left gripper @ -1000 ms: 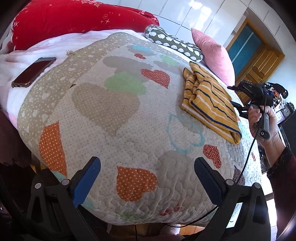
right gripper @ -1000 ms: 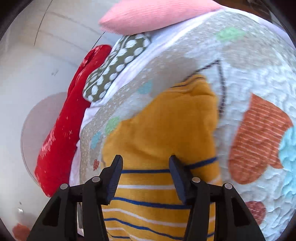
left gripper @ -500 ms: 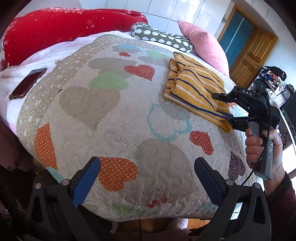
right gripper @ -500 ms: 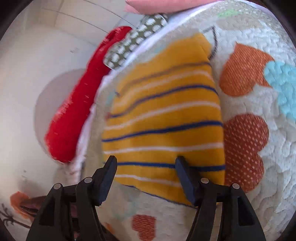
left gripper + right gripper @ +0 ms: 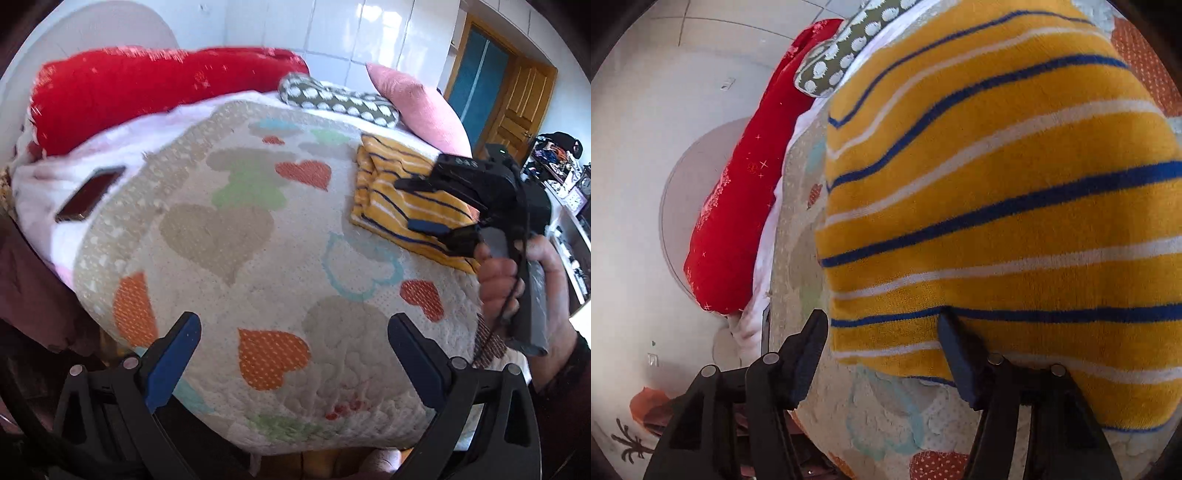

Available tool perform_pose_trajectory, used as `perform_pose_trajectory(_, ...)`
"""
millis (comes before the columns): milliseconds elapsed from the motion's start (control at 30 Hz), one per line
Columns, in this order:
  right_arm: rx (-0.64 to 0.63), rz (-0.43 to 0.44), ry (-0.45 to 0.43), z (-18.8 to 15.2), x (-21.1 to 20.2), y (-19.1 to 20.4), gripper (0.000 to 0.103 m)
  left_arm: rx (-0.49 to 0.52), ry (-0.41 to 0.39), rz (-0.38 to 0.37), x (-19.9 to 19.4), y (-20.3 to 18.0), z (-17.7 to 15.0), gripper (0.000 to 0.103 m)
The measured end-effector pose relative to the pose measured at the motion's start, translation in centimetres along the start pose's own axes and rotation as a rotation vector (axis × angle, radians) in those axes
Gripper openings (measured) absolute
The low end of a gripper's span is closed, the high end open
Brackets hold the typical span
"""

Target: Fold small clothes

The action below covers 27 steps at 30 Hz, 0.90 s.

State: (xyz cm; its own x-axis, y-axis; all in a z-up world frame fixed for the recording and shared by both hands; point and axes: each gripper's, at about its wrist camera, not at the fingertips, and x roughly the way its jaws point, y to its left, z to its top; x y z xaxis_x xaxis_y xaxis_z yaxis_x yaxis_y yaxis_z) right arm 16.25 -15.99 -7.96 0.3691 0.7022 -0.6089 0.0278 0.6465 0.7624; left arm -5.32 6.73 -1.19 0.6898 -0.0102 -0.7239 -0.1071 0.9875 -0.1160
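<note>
Where it hovered higher, right tool (image 5: 882,328) now over folded garment (image 5: 997,221), wider

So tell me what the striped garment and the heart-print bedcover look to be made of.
Striped garment: soft knit or terry-like fabric, matte yellow with blue and white stripes; a fuzzy looped nap shows up close in the right wrist view. Heart-print bedcover: quilted cloth, probably cotton, matte; stitched lines puff the surface around the printed dotted hearts.

A small yellow garment (image 5: 402,192) with blue and white stripes is seen folded into a flat bundle, laid on a heart-patterned quilt (image 5: 221,236).
</note>
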Motion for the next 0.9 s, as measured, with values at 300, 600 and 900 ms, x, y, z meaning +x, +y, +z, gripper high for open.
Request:
perform_pose_trajectory(300,-0.398,-0.318,-0.301,-7.1,-10.8,3.6,0.075,0.081,-0.214,0.001,-2.4,-2.7,4.8,0.102)
perform_pose_trajectory(600,-0.312,-0.398,-0.394,-10.1,-15.0,-0.9,0.078,0.167,-0.137,0.040,-0.1,-7.4,5.5,0.102)
perform_pose_trajectory(900,-0.426,-0.497,-0.496,-12.0,-15.8,0.1,0.084,0.178,-0.179,0.083,-1.1,-8.8,5.8,0.102)
